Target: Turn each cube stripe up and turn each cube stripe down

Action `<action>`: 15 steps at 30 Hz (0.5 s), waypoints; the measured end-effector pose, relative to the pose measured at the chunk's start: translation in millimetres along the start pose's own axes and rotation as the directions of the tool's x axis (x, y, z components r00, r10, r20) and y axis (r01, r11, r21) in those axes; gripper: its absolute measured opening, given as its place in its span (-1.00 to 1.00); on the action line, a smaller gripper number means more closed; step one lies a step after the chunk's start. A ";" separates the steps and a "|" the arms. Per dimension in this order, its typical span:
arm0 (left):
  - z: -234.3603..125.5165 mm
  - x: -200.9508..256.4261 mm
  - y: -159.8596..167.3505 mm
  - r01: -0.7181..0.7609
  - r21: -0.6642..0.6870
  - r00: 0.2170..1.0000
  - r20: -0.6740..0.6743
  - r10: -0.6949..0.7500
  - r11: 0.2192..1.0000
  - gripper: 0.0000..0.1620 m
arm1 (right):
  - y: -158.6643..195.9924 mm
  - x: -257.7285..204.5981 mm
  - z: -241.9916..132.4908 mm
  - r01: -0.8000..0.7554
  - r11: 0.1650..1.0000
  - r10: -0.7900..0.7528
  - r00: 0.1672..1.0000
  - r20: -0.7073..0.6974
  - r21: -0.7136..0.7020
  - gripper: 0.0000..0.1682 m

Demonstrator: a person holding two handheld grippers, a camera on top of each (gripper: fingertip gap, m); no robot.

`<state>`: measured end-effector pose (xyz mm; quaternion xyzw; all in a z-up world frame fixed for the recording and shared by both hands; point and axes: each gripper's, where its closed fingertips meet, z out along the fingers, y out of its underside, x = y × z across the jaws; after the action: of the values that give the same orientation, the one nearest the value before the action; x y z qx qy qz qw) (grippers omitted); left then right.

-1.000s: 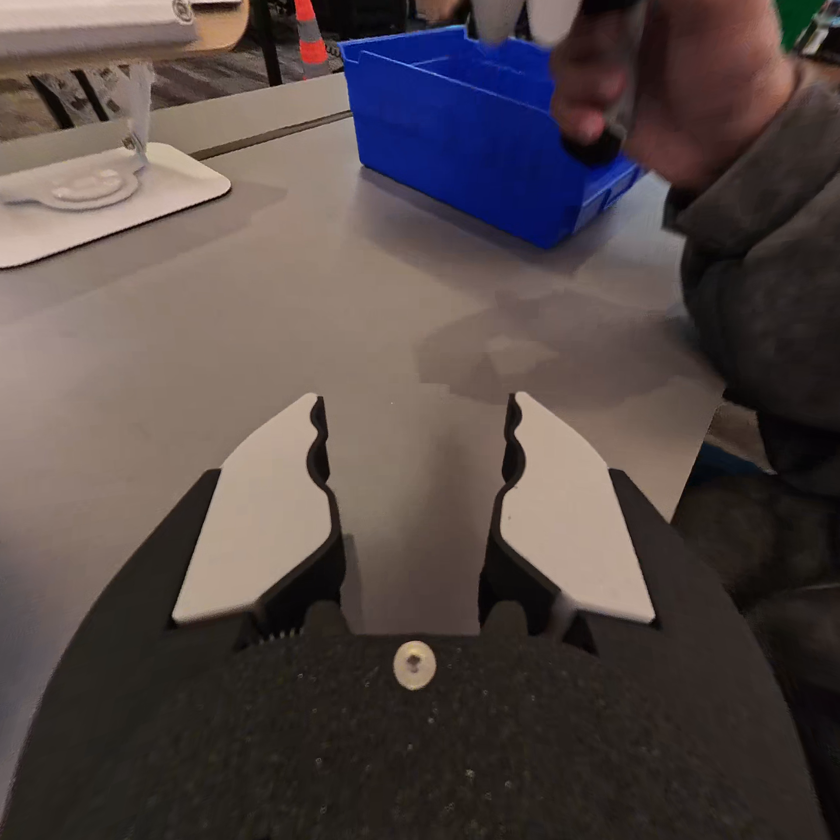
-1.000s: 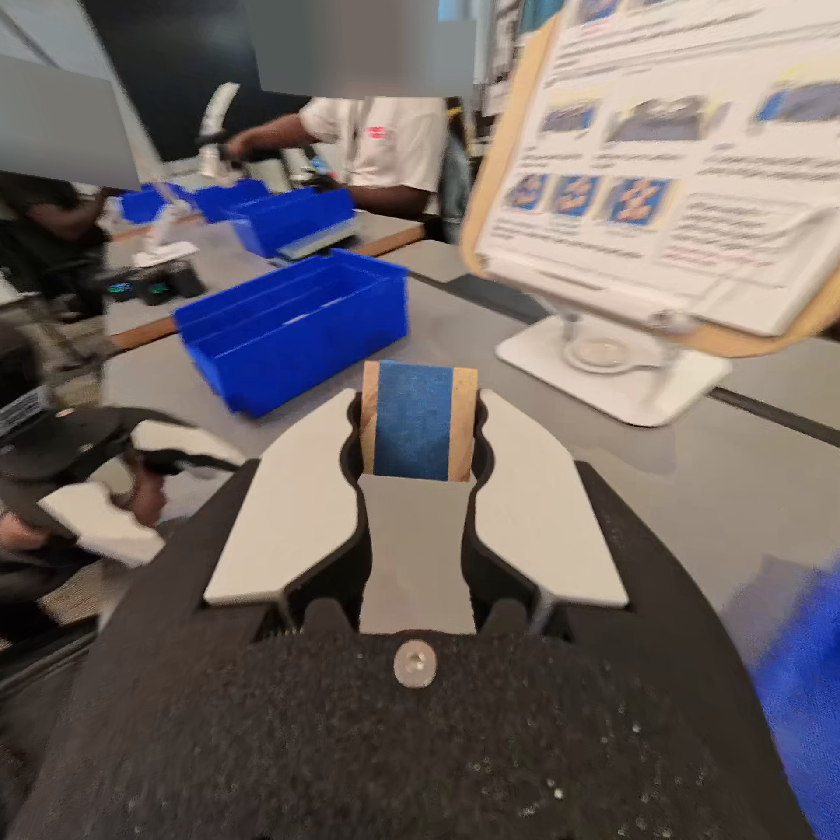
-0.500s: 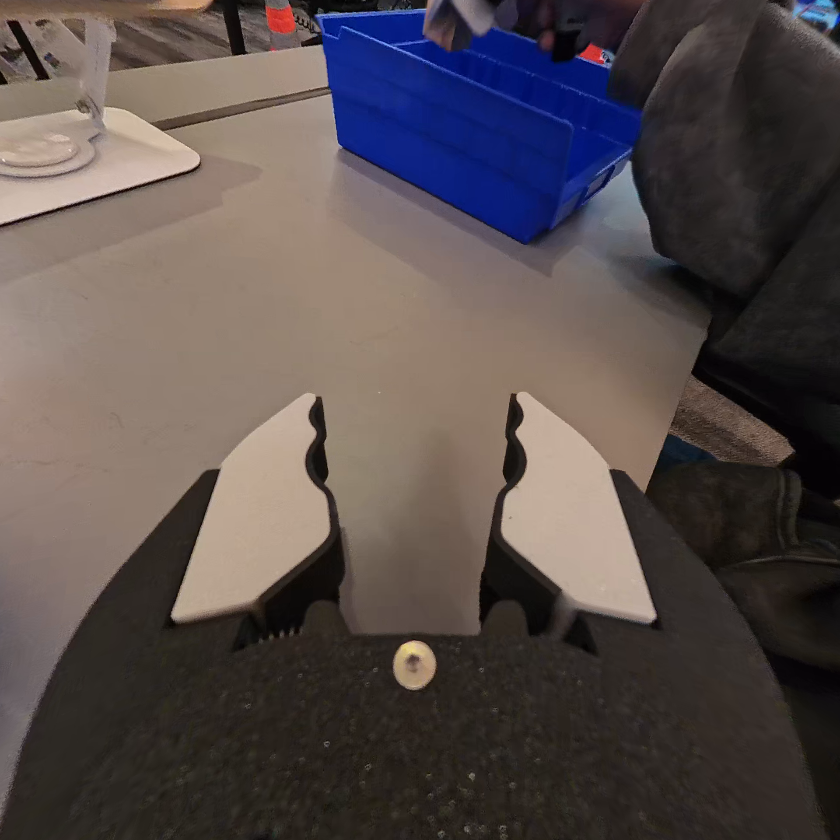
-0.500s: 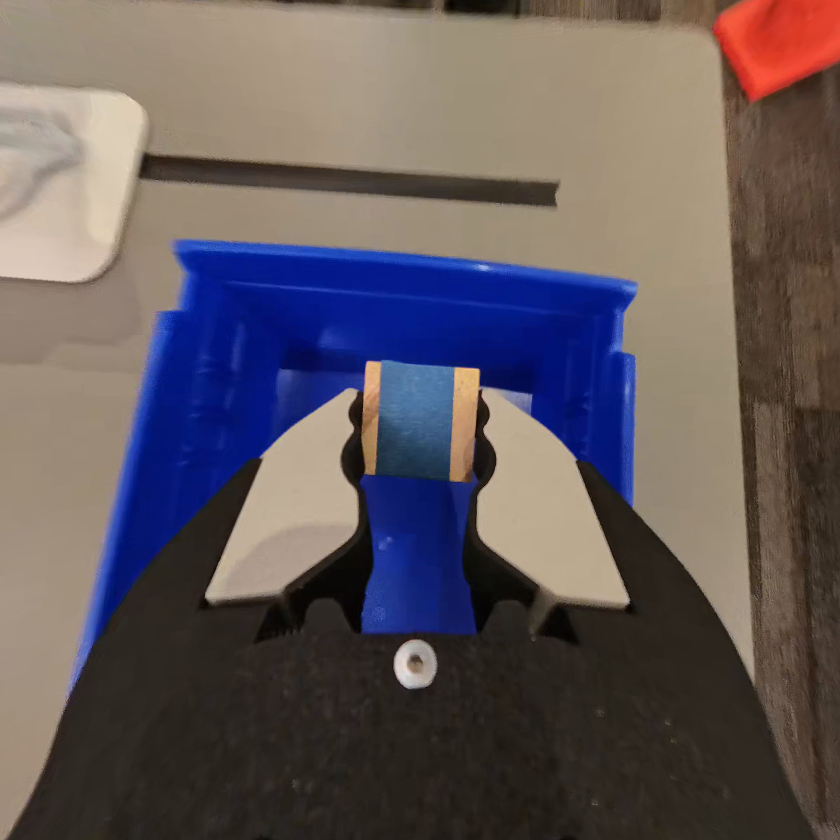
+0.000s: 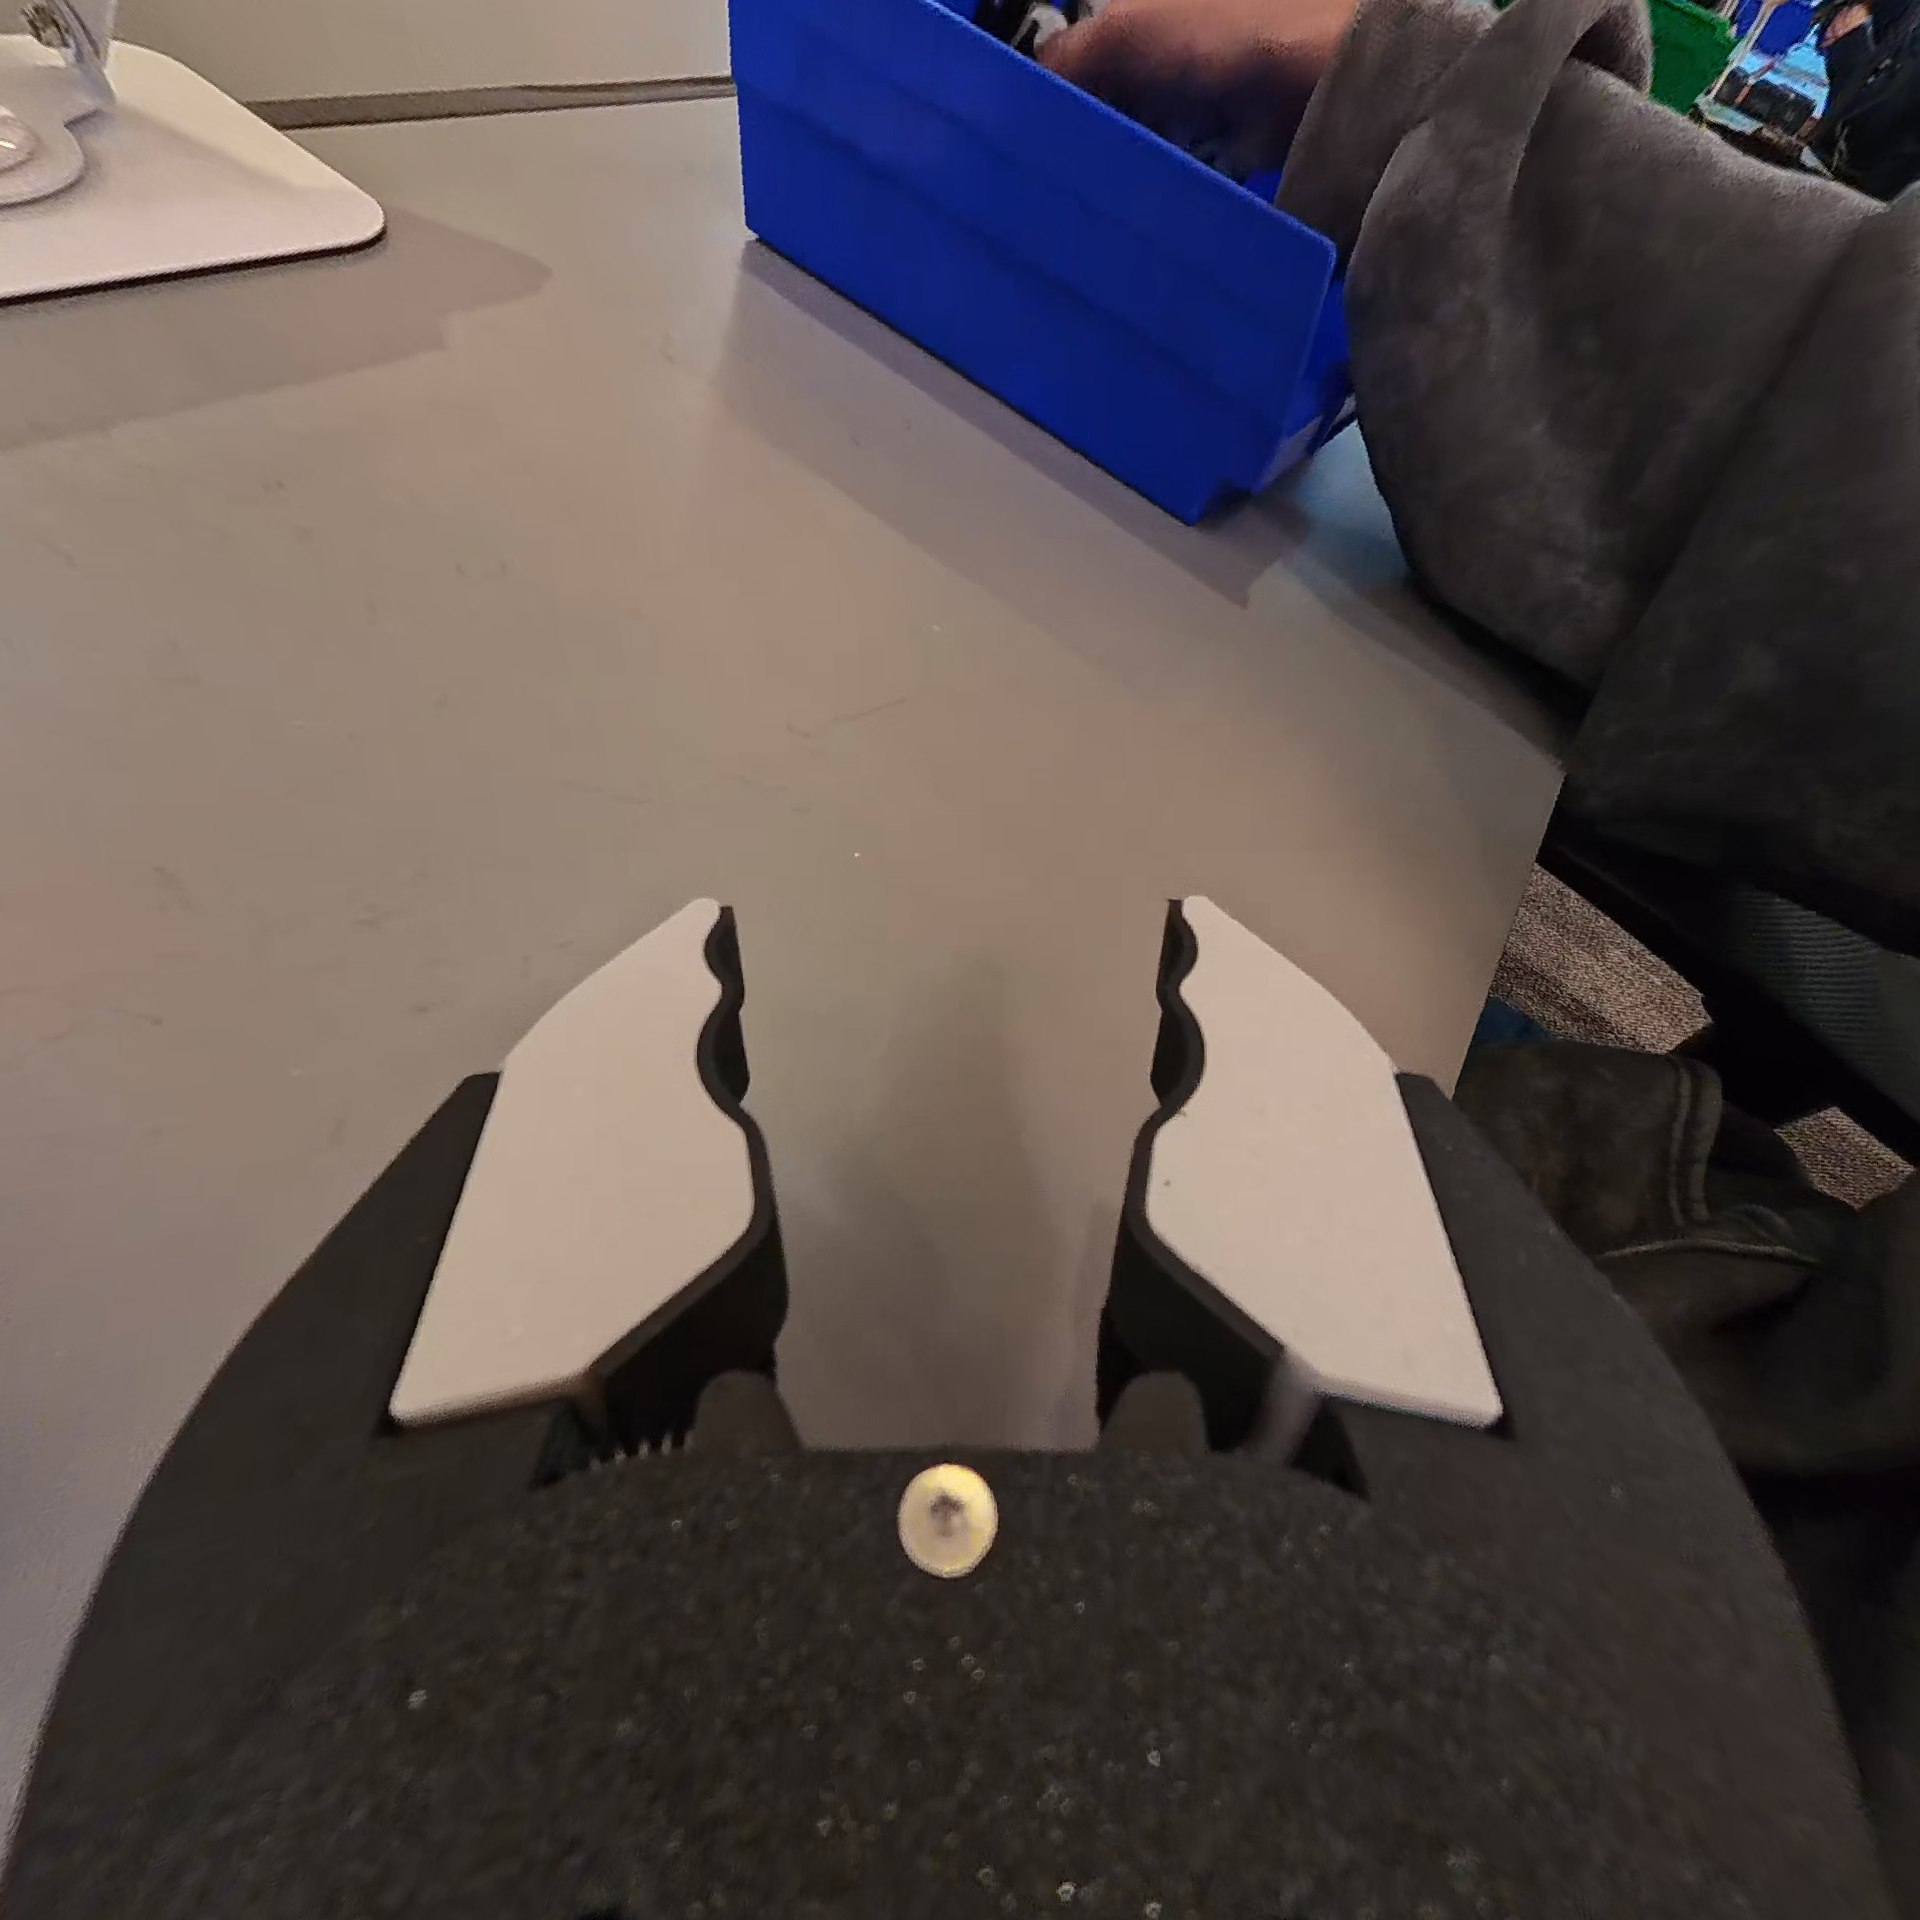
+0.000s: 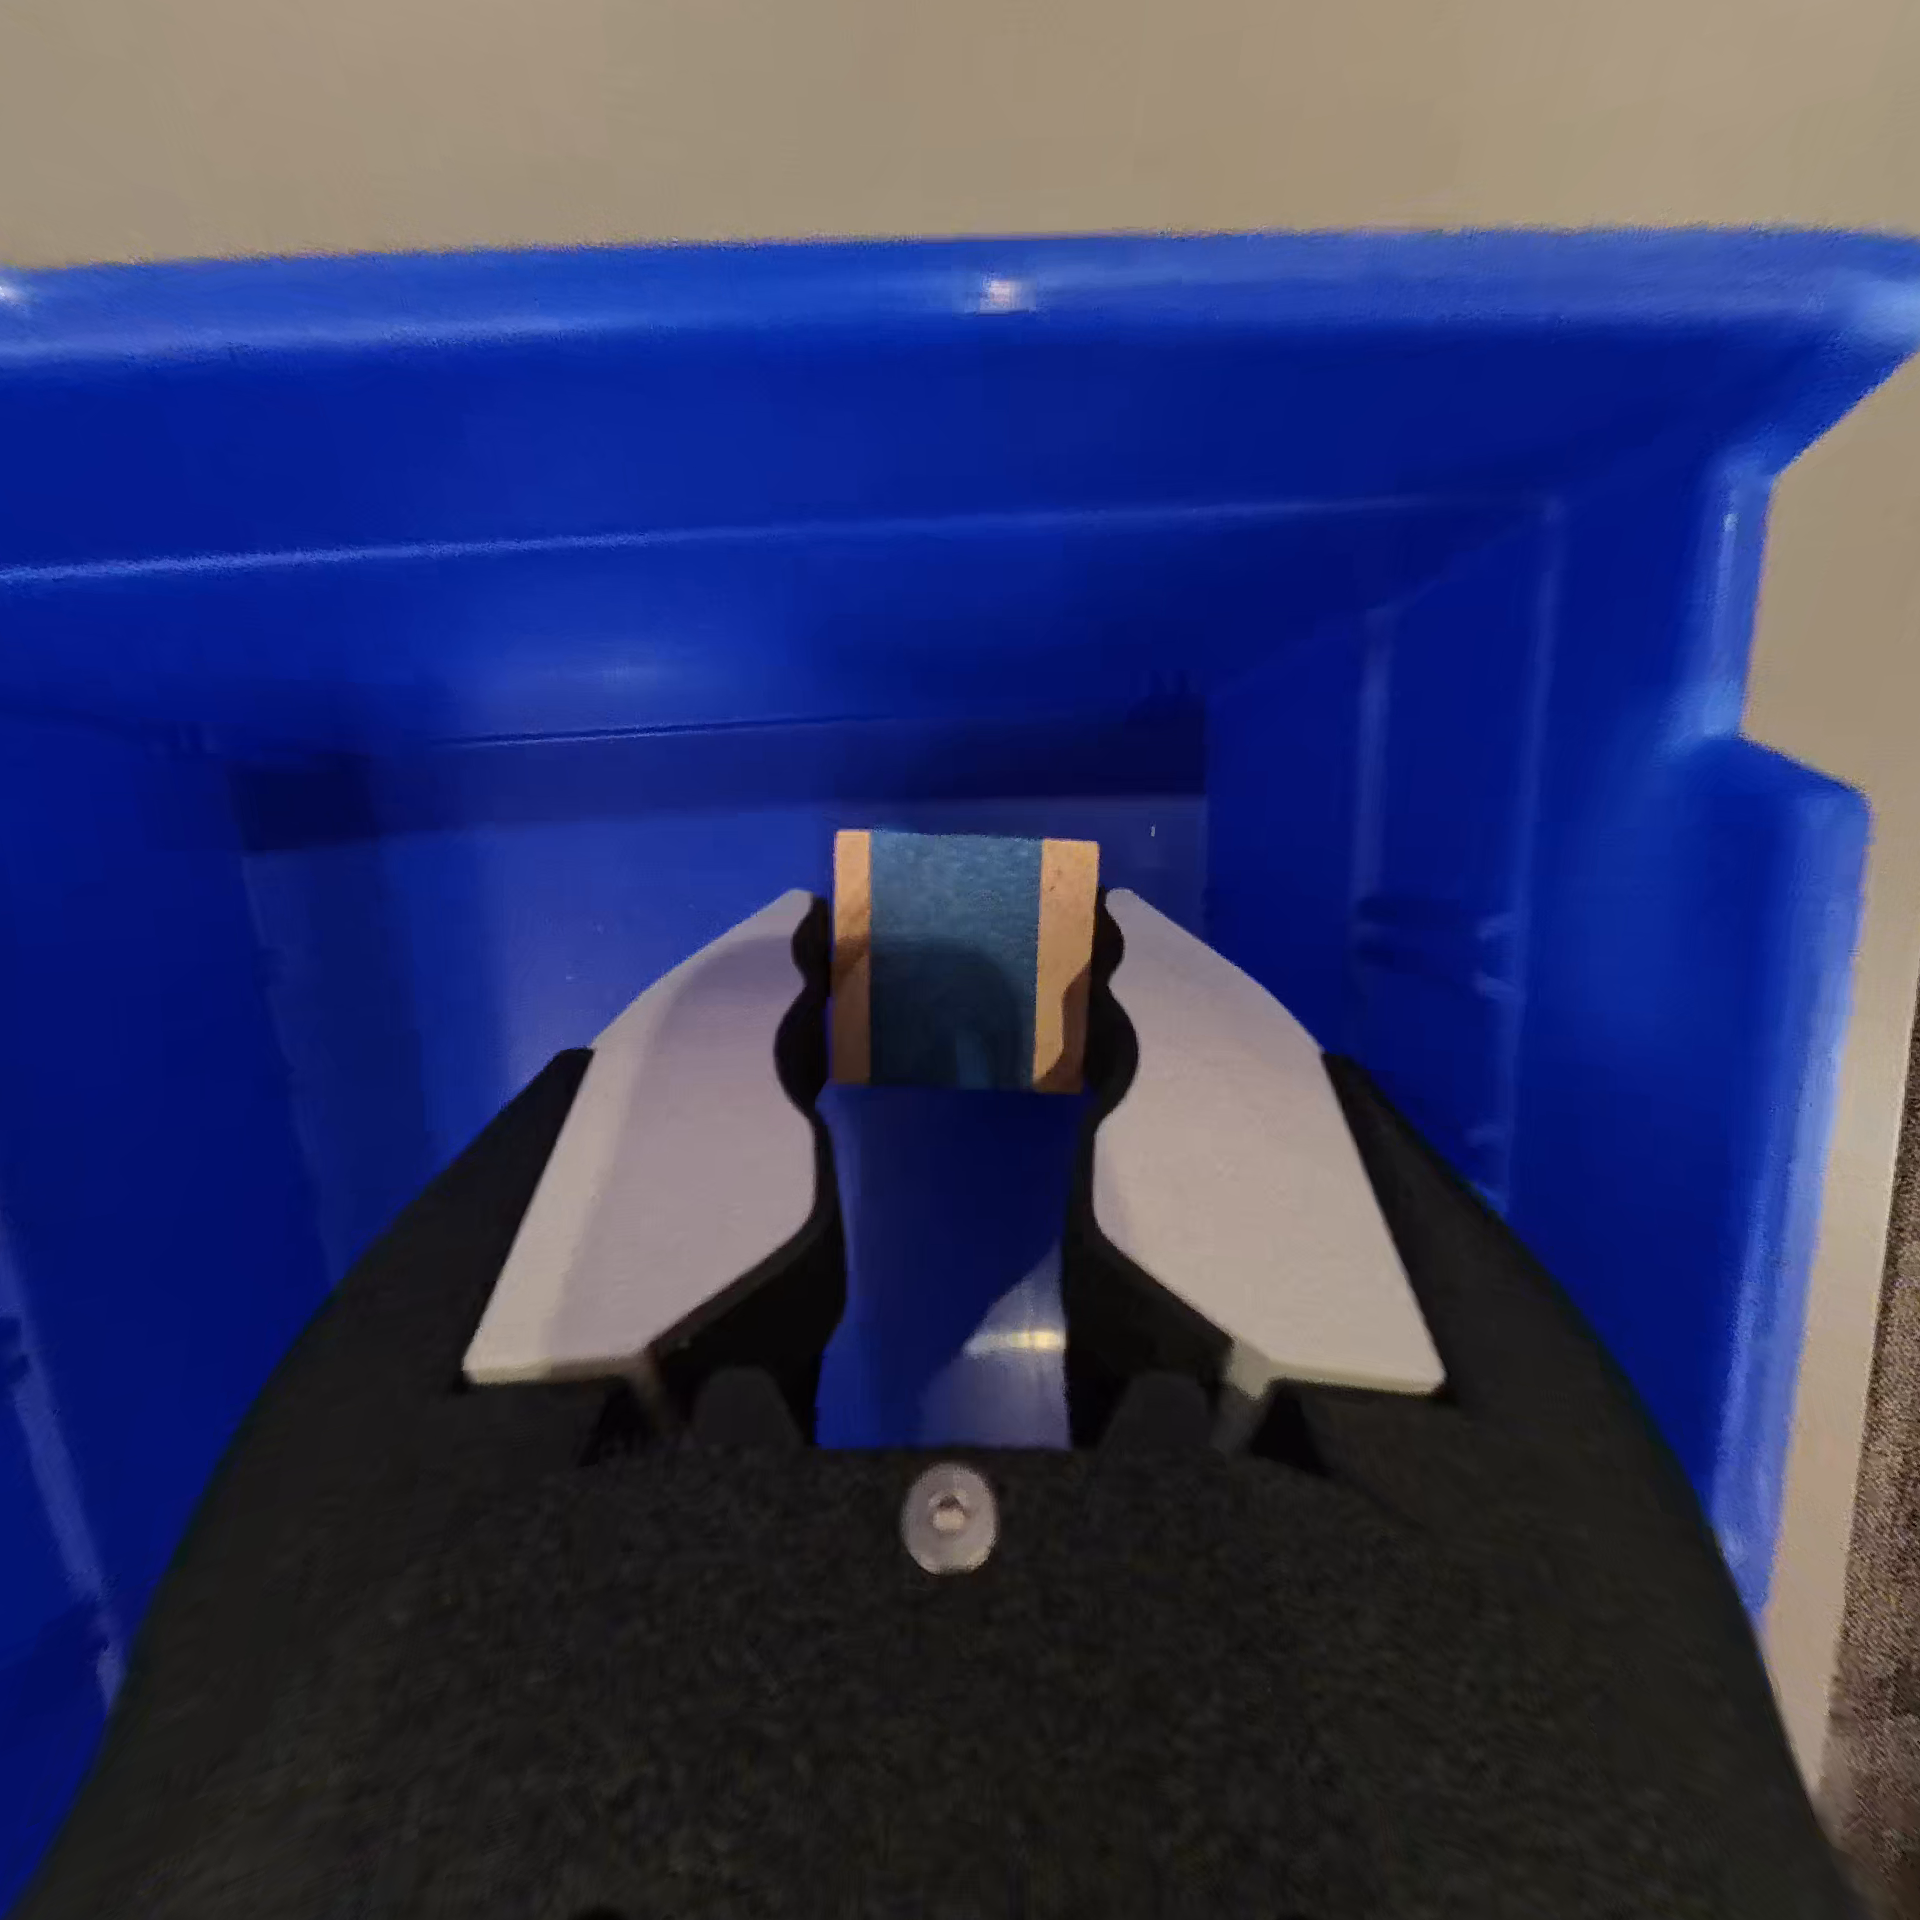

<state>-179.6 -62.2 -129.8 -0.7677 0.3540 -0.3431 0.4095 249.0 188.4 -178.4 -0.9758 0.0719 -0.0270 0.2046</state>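
You've got a wood cube (image 6: 964, 961) w/ a matt blue tape stripe, sitting in a glossy blue plastic bin (image 6: 1039, 436). Your right gripper (image 6: 964, 925) has smooth matt grey fingers (image 6: 675, 1174) on a rough black body. Table (image 5: 520, 623) looks smooth, matt grey. Sleeve (image 5: 1621, 395): soft grey cloth.

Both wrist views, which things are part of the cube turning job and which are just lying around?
Job:
striped cube, clamped in right gripper
blue bin beneath it
left gripper, open over table

Lying about:
white stand base
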 end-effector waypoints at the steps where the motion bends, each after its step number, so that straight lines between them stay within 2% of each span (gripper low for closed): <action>1: 0.2 0.3 0.3 -0.001 -0.002 1.000 0.000 0.001 1.000 -0.06 | -0.9 0.6 -5.6 0.016 1.000 -0.016 1.000 -0.005 0.009 -0.29; 2: 0.1 0.6 0.2 -0.004 -0.001 1.000 0.001 0.004 1.000 -0.06 | -3.2 2.5 -16.0 0.031 0.999 -0.030 0.999 -0.021 0.038 -0.22; 5: -0.9 0.2 -0.6 -0.015 0.001 1.000 0.014 0.015 1.000 -0.05 | -13.0 -15.5 -75.0 0.062 0.960 -0.074 0.997 0.033 0.272 -0.23; 7: -1.3 -1.7 -0.7 -0.022 0.004 0.999 0.030 0.022 1.000 -0.06 | -6.5 -57.2 -130.0 0.072 0.875 -0.178 0.967 0.181 0.478 -0.26; 8: -1.0 -2.4 -0.2 -0.022 0.002 0.999 0.034 0.022 1.000 -0.06 | 4.9 -88.4 -159.5 0.046 0.811 -0.260 0.921 0.290 0.583 -0.28; 10: 0.3 -2.9 1.4 -0.015 -0.006 0.999 0.034 0.015 1.000 -0.06 | 47.6 -154.9 -212.0 -0.054 0.681 -0.453 0.752 0.479 0.730 -0.28; 12: 1.7 -5.0 3.7 -0.013 -0.014 0.999 0.047 0.014 1.000 -0.06 | 100.6 -201.9 -233.6 -0.124 0.619 -0.560 0.622 0.547 0.775 -0.28; 15: 2.3 -8.4 6.6 -0.012 -0.028 0.997 0.071 0.014 1.000 -0.06 | 161.5 -241.3 -219.8 -0.072 0.584 -0.626 0.594 0.505 0.808 -0.29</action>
<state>-183.8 -57.1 -138.5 -0.7827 0.3486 -0.3078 0.4135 -28.3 -8.4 -48.1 -0.7061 -0.2110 0.3173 0.5968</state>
